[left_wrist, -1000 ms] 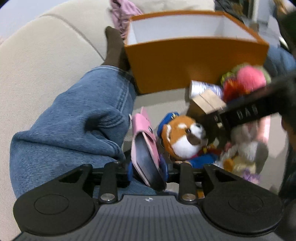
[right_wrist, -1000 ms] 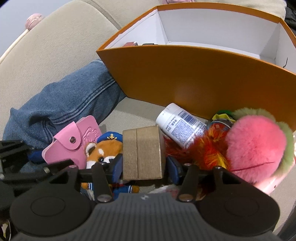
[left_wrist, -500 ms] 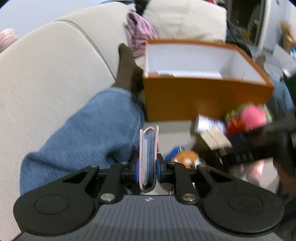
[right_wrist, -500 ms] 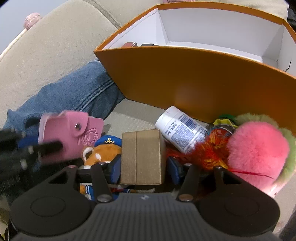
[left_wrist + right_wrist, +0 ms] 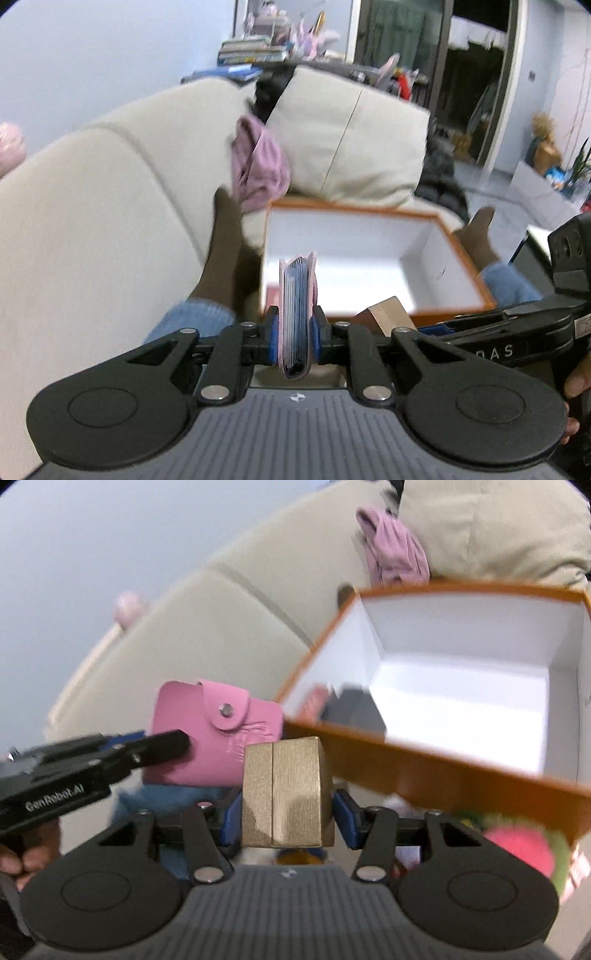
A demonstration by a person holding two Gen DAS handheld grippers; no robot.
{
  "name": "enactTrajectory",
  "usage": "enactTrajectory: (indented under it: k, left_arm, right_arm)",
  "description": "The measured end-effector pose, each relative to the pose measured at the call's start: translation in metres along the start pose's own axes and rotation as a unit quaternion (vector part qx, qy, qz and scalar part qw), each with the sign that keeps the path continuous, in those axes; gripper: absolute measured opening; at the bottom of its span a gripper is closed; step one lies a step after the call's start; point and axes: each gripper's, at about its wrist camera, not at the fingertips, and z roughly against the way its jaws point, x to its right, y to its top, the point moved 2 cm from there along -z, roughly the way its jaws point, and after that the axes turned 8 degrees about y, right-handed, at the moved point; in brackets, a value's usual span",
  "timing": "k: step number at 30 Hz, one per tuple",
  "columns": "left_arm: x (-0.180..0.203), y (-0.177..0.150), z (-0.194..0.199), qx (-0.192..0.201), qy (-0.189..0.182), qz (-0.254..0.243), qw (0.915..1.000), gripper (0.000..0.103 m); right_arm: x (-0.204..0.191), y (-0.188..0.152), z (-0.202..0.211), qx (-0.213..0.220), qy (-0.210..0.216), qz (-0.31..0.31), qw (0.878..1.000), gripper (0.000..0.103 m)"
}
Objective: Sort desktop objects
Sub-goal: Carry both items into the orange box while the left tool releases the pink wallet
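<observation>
While the left gripper point(image 5: 294, 334) clamps a pink card wallet point(image 5: 297, 314), the right gripper point(image 5: 286, 810) clamps a gold box point(image 5: 284, 794), both near the orange box point(image 5: 461, 764).

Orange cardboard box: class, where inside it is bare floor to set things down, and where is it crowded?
Orange cardboard box: white floor is bare along the far and right walls. The near-left corner is crowded with a dark item and a reddish one.
</observation>
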Motion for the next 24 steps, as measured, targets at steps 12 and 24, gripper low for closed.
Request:
enactTrajectory:
  k: [12, 24]
  left_arm:
    - [0.042, 0.038, -0.078, -0.049, -0.05, -0.038, 0.9968, 0.019]
    - [0.047, 0.022, -0.138, -0.143, -0.037, -0.073, 0.9862, 0.019]
  right_arm:
    - [0.061, 0.053, 0.013, 0.065, -0.103, -0.053, 0.991, 0.054]
    - [0.095, 0.037, -0.036, -0.009, -0.125, -0.097, 0.987, 0.054]
